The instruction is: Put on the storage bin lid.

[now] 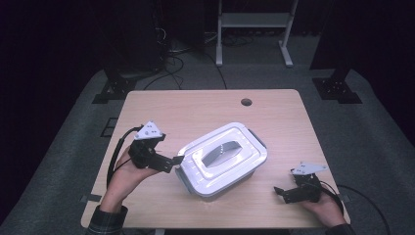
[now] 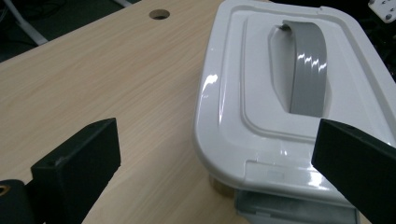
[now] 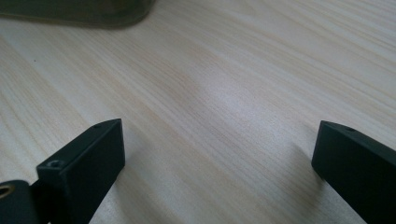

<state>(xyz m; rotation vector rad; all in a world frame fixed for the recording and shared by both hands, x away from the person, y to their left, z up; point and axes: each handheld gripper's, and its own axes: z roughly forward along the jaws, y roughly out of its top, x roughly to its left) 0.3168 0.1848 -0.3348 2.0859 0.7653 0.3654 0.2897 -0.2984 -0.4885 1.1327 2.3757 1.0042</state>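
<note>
A white plastic storage box (image 1: 222, 157) with a shut lid and a grey handle (image 1: 221, 154) lies at an angle in the middle of the wooden table (image 1: 195, 107). My left gripper (image 1: 174, 162) is open right at the box's left end. In the left gripper view its jaws stand wide apart (image 2: 215, 158), with the lid (image 2: 261, 121), the handle (image 2: 308, 70) and a grey end latch (image 2: 289, 207) just ahead. My right gripper (image 1: 281, 193) is open near the table's front right, apart from the box. In the right gripper view it (image 3: 217, 158) hangs over bare wood.
A round cable hole (image 1: 246, 102) sits near the table's far edge, also in the left gripper view (image 2: 159, 14). A dark edge of the box (image 3: 79, 11) crosses the top left of the right gripper view. A white stand (image 1: 254, 22) and cables are on the floor behind.
</note>
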